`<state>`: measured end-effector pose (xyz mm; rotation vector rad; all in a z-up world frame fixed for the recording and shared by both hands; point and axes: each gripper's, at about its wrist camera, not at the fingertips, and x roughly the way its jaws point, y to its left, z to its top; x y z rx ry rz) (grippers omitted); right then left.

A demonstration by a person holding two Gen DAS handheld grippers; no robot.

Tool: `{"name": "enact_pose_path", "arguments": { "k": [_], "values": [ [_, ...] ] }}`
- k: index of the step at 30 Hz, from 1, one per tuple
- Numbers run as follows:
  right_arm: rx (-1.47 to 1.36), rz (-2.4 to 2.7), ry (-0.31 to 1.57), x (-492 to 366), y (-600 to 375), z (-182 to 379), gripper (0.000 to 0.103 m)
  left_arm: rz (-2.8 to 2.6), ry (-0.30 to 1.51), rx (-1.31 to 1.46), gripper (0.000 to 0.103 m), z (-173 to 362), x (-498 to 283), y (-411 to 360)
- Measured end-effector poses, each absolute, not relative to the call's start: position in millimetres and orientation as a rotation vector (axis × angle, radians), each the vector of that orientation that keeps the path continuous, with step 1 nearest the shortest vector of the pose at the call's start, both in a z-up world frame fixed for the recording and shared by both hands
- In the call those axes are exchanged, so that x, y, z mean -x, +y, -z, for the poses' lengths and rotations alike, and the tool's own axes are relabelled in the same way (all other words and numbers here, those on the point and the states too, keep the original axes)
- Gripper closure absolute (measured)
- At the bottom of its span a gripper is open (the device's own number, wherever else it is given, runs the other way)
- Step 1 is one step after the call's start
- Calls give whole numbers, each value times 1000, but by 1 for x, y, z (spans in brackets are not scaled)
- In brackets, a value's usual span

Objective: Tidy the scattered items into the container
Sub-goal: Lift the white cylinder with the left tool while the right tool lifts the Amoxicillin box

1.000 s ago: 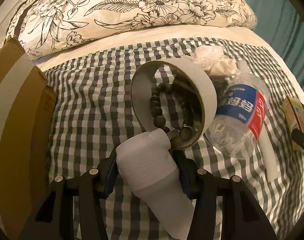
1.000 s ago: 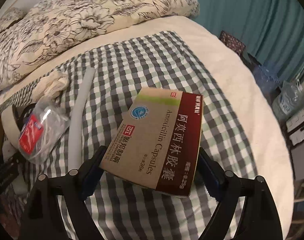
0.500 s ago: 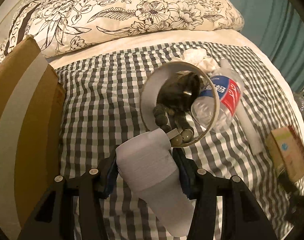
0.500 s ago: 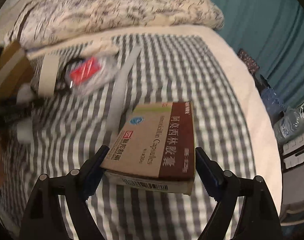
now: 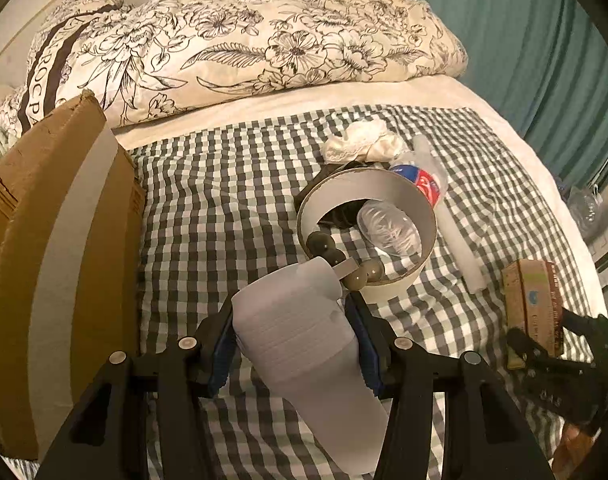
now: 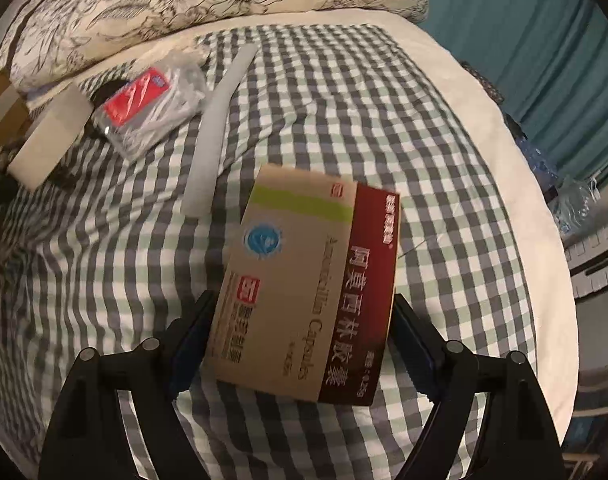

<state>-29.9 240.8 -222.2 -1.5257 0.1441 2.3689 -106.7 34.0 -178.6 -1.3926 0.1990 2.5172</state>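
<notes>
I've lifted both off the checked blanket point(image 5: 223, 208): left gripper point(image 5: 293, 338) pinching the white bottle point(image 5: 304, 328), right gripper point(image 6: 299, 338) clamping the medicine box point(image 6: 308, 292). The cardboard box point(image 5: 43, 240) now sits closer, ready for both.

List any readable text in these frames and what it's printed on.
"Capsules": medicine box held in the right gripper; the English word before it is blurred.
"阿莫西林胶囊": same box, dark red band.
"ROCP": dark stripe on the floral pillow, cut off.
Bottle label: too small to read.
Small print on the box: blurred.
</notes>
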Motion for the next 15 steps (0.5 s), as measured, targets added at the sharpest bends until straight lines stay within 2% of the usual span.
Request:
{"name": "enact_pose_path", "arguments": {
  "k": [3, 7, 8, 9, 15],
  "values": [
    [1486, -2370, 171, 35, 244, 217, 11, -2513, 197, 1375, 50, 174, 102, 34],
    [1537, -2326, 225, 47, 248, 235, 11, -2509, 199, 1362, 50, 170, 97, 34],
    [1536, -2328, 242, 47, 249, 237, 16, -2510, 198, 1359, 50, 169, 97, 34],
    [1527, -2321, 245, 45, 249, 239, 29, -2512, 197, 1353, 50, 168, 96, 32],
    [1497, -2356, 275, 35, 248, 229, 29, -2531, 184, 1299, 50, 155, 90, 26]
  ]
}}
